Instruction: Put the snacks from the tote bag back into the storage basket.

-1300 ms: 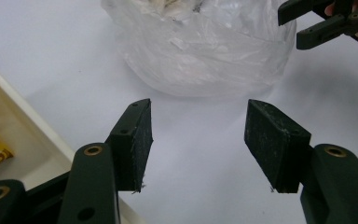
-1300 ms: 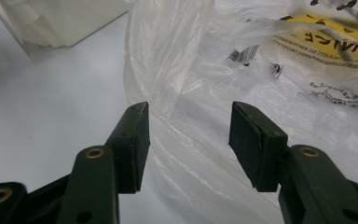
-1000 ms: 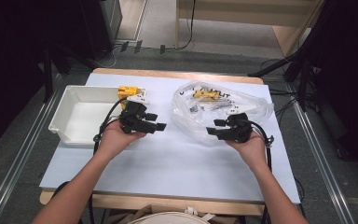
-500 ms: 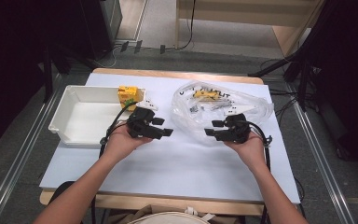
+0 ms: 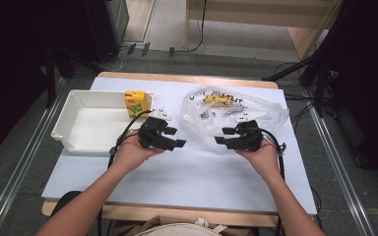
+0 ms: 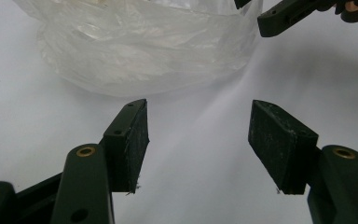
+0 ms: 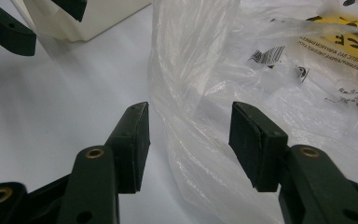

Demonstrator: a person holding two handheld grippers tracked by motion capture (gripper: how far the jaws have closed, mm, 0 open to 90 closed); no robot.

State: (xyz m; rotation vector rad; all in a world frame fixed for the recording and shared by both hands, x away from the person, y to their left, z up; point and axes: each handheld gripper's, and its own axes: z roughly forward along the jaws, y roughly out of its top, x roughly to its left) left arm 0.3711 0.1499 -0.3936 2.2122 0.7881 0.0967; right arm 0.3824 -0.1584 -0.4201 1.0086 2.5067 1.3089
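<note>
On the white table top (image 5: 187, 177) a crumpled clear plastic bag (image 5: 231, 115) lies toward the far right, just beside a white tray (image 5: 86, 129) on the left, with a small yellow-and-green carton (image 5: 134, 102) standing against the tray's far right corner. The bag carries black printing and a yellow patch; in the right gripper view a barcode-like mark (image 7: 266, 56) and lines of small black text on the yellow area (image 7: 342, 32) show through the film, but the letters are too blurred and creased to read, and the dark lettering along the bag's far edge in the high view is no clearer. The carton's face shows a green design — no word on it can be made out. The left gripper (image 5: 170, 140) hovers above the bare table between tray and bag, its jaws spread wide with nothing between them; in its own view the bag's near edge (image 6: 144, 51) lies ahead of the pads (image 6: 135, 144), apart from them. The right gripper (image 5: 225, 136) sits at the bag's near left edge, jaws parted — a fold of the film (image 7: 191, 121) rises between its pads (image 7: 254, 144) without being pinched.
</note>
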